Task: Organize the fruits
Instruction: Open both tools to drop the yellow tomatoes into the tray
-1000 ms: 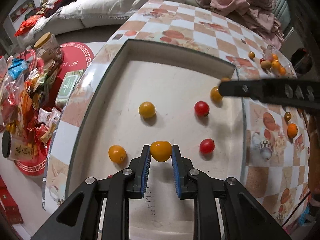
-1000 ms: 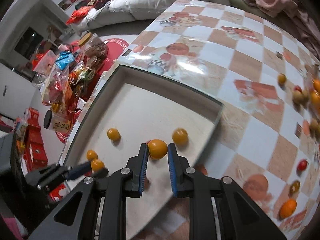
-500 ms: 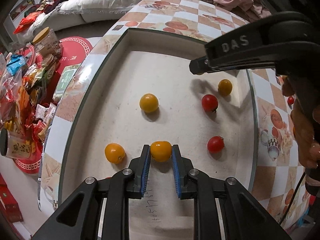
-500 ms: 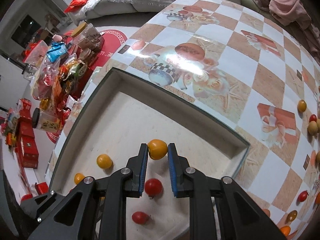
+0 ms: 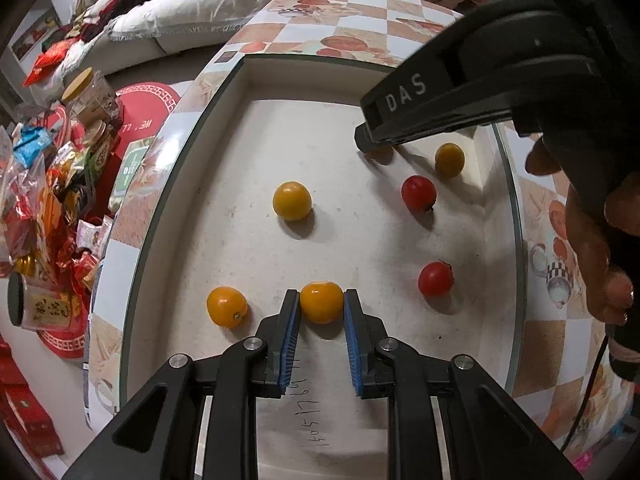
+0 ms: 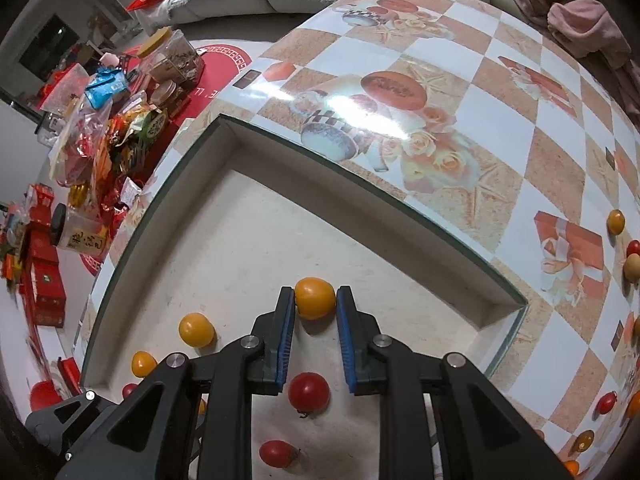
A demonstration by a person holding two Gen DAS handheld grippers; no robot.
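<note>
White tray (image 5: 188, 184) on the checked table (image 6: 500, 92), already partly filled. Inside the tray, loose: three yellow tomatoes (image 5: 292, 201), two by its left side and one in its far right corner; two red tomatoes (image 5: 435, 278) by its right wall.

Left gripper (image 5: 321, 300) pinching one more yellow fruit (image 5: 321, 307), low over the tray floor near its front edge; not clear whether resting on the floor.

Right gripper (image 6: 316, 300) with jaws just starting to open, a second yellow fruit (image 6: 315, 297) between the pads and touching them, low inside the tray near its far right corner.

Left to do, probably: both held fruits to be released. Outside the tray, well to its right on the table, several strays (image 6: 615, 222) not yet collected, so roughly midway.
</note>
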